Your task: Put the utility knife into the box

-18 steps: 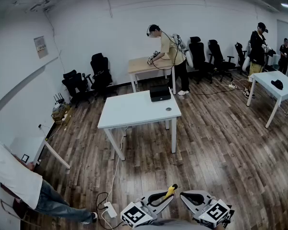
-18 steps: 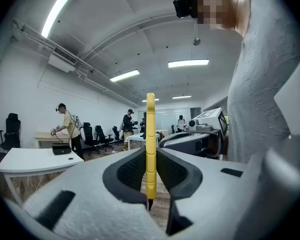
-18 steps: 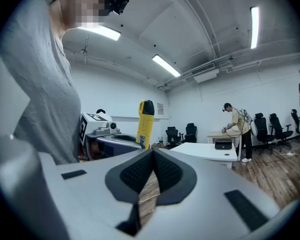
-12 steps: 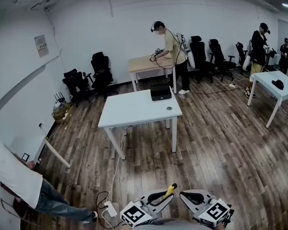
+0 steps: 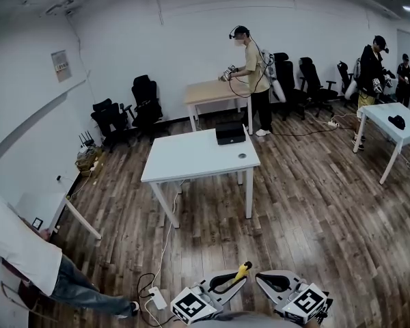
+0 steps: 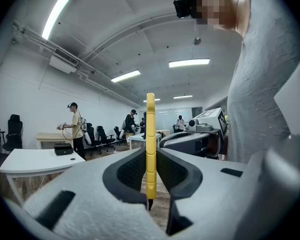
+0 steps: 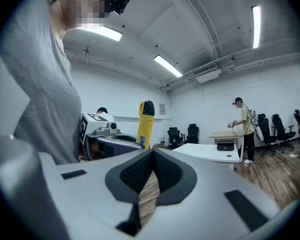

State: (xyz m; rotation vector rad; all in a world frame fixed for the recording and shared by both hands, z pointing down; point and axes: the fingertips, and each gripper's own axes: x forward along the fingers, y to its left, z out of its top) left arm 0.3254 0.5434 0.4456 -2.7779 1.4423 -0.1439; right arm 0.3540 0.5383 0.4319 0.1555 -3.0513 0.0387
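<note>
Two tools are seen at the bottom edge of the head view: the left hand-held gripper (image 5: 234,281) and the right hand-held gripper (image 5: 266,279). Both are cut off by the frame, so the hands on them are hidden.

One utility knife (image 6: 150,129) is pinched between the left jaws, which are closed against its yellow sides. The right jaws are pressed together with nothing between them.

One black box (image 5: 229,132) is set near the far edge of one white tabletop (image 5: 184,162), well apart from the knife. Whether the box is open cannot be told. One small round item (image 5: 242,156) lies near the box and is too small to be named.

Two further tables are counted, a wooden table (image 5: 208,91) behind and a white table (image 5: 383,115) at the right. One standing person (image 5: 249,67) is seen at the wooden table. Black office chairs (image 5: 145,101) are lined along the back wall, overlapping too much to be counted.

The knife's long axis runs along the left jaws. In the head view it points forward, away from the holder and slightly right, toward the tabletop. In the left gripper view it is seen edge-on and upright on the midline. In the right gripper view its black-capped end is seen farthest from the jaws. Whether the blade is out cannot be made out.
</note>
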